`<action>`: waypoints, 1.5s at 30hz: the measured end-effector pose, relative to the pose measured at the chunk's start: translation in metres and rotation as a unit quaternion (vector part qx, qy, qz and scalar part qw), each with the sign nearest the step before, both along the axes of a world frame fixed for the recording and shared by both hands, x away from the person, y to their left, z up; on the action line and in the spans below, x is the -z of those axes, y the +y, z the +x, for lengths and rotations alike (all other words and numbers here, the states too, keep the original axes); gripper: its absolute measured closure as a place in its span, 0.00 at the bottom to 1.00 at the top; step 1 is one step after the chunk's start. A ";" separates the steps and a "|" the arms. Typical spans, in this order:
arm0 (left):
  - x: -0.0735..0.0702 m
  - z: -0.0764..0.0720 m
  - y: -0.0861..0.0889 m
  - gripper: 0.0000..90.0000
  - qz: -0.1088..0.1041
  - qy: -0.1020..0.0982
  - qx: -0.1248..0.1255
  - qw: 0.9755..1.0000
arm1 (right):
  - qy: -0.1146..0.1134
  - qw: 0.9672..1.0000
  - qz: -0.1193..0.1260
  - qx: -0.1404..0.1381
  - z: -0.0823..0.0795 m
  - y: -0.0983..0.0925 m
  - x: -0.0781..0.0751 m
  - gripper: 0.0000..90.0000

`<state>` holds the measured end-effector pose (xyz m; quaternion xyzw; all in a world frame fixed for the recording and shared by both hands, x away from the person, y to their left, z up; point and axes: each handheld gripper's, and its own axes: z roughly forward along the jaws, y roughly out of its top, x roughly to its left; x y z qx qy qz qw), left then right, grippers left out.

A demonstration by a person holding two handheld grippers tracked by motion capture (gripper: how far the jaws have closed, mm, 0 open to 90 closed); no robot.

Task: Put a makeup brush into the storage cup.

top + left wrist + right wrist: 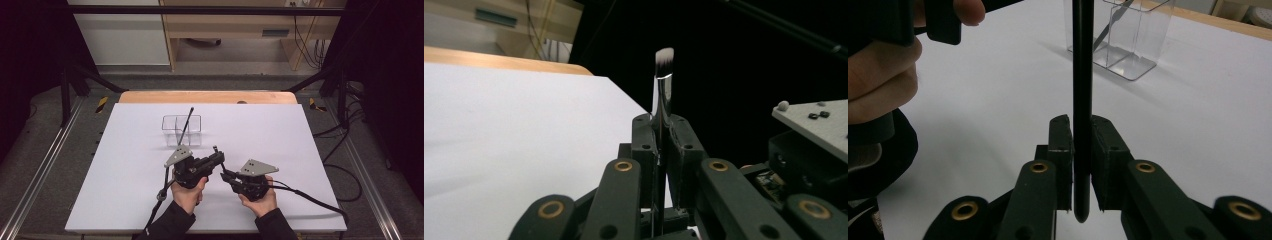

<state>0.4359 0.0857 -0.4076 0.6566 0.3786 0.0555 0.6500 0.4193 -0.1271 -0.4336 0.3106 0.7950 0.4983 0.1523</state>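
**Now handing over a makeup brush between two grippers**

Both grippers are clamping the same makeup brush (pixel 215 148) just above the white table (pixel 300 150), near the front edge. The left gripper (pixel 218 159) is pinching it by the shiny metal collar, with the flat black-and-white bristles (pixel 664 59) standing clear of the pads. The right gripper (pixel 224 174) is squeezing the smooth, round black handle (pixel 1082 75) close to its blunt end.

This is looking like a hand-over in mid-air. The next move is probably calling for one gripper to let go while the other keeps its hold, then for the brush to be carried to the clear box (pixel 181 131) farther back. That box is hard, see-through plastic with square compartments, and a second brush (pixel 186 125) is leaning inside it. The slim, slick handle may be prone to swivelling in a single grip.
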 end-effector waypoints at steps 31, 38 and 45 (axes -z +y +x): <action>-0.014 0.006 0.041 0.92 0.081 -0.028 -0.032 0.996 | 0.014 0.993 0.011 0.117 0.010 -0.033 -0.009 0.15; -0.019 0.007 0.055 0.92 0.094 -0.031 -0.040 0.994 | 0.019 0.991 0.007 0.132 0.013 -0.042 -0.007 0.11; -0.026 0.009 0.067 0.92 0.111 -0.038 -0.044 0.992 | 0.024 0.989 0.003 0.144 0.014 -0.048 -0.006 0.10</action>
